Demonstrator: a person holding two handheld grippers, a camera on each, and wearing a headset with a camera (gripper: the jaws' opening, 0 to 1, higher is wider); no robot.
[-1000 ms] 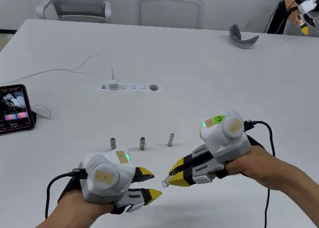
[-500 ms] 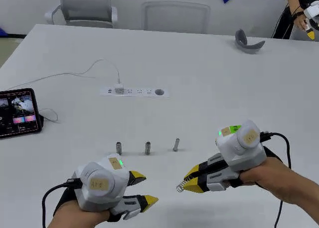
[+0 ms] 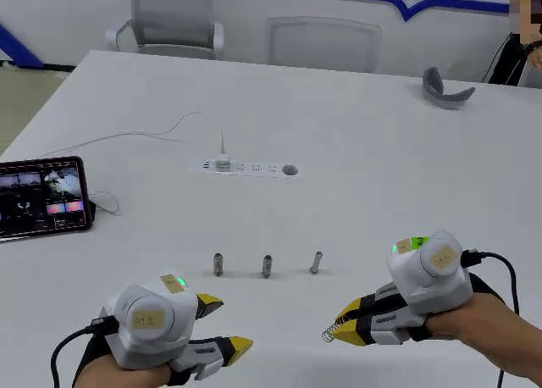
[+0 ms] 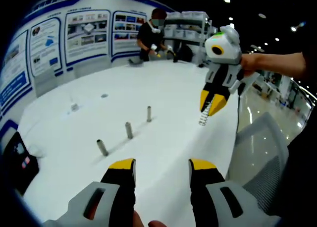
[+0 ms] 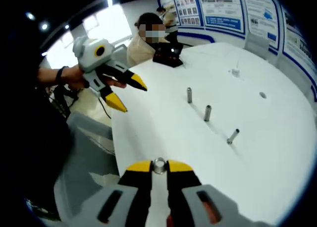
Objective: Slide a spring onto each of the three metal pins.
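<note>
Right gripper [image 5: 159, 167] jaws pinched on spring [image 5: 159, 163], seen end-on, at white table [image 5: 163, 128] edge. Three metal pins [image 5: 207, 113] upright in row mid-table. Left gripper [image 5: 130, 95] jaws apart, holding nothing, just off table edge.

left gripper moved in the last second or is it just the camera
Yes. Judged against the pins, the left gripper has shifted left.

Office, wall posters [image 4: 86, 31], meeting table [image 3: 339, 108], chairs [image 3: 174, 15]

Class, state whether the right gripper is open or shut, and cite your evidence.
Shut on the spring: the yellow fingers of the right gripper pinch it, the coil protruding from their tips.
</note>
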